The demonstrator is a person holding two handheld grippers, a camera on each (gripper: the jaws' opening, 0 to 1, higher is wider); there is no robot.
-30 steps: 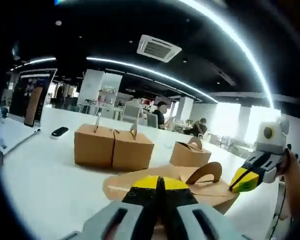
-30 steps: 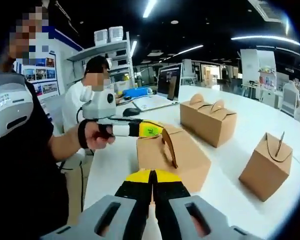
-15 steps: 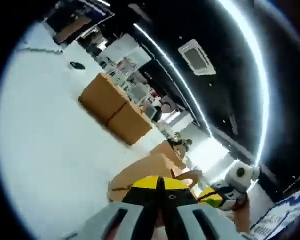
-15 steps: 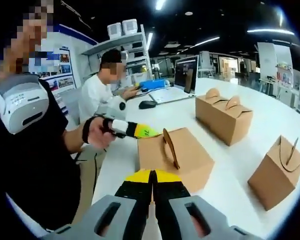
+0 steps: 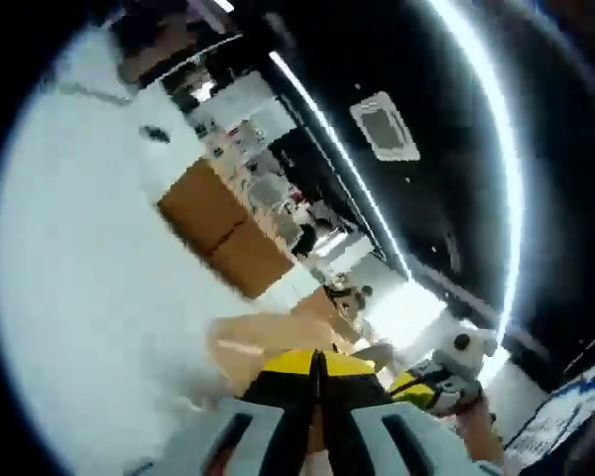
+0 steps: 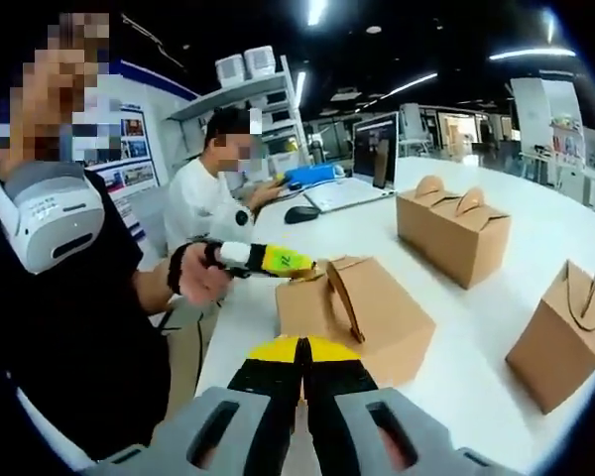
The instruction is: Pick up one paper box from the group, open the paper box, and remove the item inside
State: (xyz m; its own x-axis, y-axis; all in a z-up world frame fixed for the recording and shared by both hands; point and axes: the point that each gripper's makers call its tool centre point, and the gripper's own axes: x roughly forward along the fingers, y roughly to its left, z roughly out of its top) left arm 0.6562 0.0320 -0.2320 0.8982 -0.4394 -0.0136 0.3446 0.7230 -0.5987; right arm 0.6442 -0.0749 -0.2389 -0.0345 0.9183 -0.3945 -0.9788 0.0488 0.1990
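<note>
A brown paper box [image 6: 372, 315] with a looped handle [image 6: 343, 299] lies on the white table [image 6: 476, 297] just beyond my right gripper [image 6: 299, 347], which is shut with nothing in it. A hand holds my left gripper [image 6: 302, 264] with its yellow tip at the box's upper left corner; I cannot tell whether it pinches the edge. In the left gripper view, rolled and blurred, the shut left gripper [image 5: 315, 361] covers part of that box [image 5: 240, 343], and the right gripper [image 5: 428, 383] shows at the lower right.
Two joined boxes [image 6: 454, 226] stand further back and a single box [image 6: 567, 333] at the right; the pair [image 5: 218, 228] also shows in the left gripper view. A seated person [image 6: 210, 188], a laptop [image 6: 362, 169] and a mouse [image 6: 302, 211] occupy the table's far end.
The left gripper view has rolled and tilted sharply and is now blurred. In the right gripper view the left gripper has dropped a little toward the near box's corner.
</note>
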